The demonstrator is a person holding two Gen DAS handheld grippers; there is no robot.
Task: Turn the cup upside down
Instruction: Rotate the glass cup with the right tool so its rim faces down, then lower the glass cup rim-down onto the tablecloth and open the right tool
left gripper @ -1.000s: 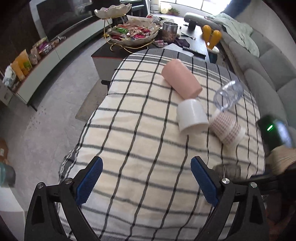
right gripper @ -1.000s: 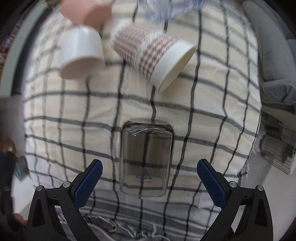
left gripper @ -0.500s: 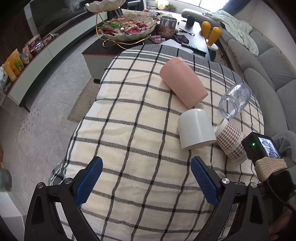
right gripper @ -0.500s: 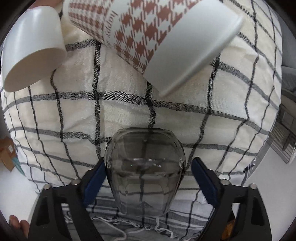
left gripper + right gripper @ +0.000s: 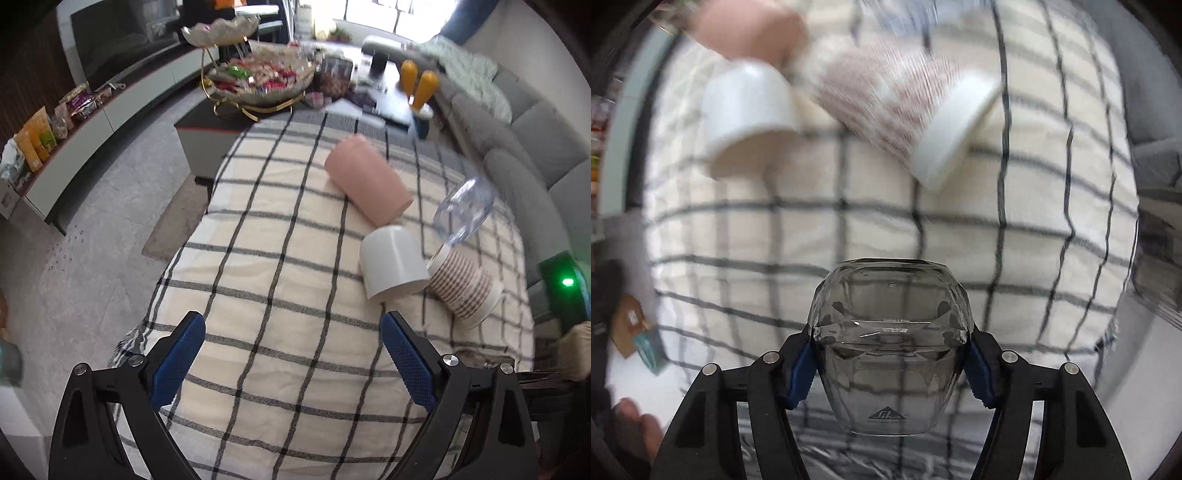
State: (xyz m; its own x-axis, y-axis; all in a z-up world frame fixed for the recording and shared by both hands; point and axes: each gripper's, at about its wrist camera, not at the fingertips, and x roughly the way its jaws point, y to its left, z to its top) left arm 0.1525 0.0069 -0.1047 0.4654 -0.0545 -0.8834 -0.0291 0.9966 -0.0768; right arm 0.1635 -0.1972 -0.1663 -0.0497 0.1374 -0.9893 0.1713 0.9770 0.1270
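My right gripper [image 5: 890,362] is shut on a smoky clear glass cup [image 5: 890,332], holding it by its sides above the checked cloth. The cup's mouth faces away from the camera. My left gripper [image 5: 291,354] is open and empty over the near part of the checked tablecloth [image 5: 266,258]. Other cups lie on their sides on the cloth: a pink cup [image 5: 369,184], a white cup [image 5: 391,262], a houndstooth paper cup [image 5: 461,291] and a clear plastic cup [image 5: 461,206]. The white cup [image 5: 750,110] and paper cup [image 5: 905,110] appear blurred in the right wrist view.
A dark coffee table [image 5: 236,118] with a tiered snack bowl [image 5: 258,77] stands beyond the cloth. A grey sofa [image 5: 535,147] runs along the right. A low TV bench [image 5: 74,122] lines the left wall. The right gripper's camera body [image 5: 565,288] shows at the right edge.
My right gripper closed on the glass cup and lifted it off the cloth, pulling back from the other cups. My left gripper shifted slightly and stayed open.
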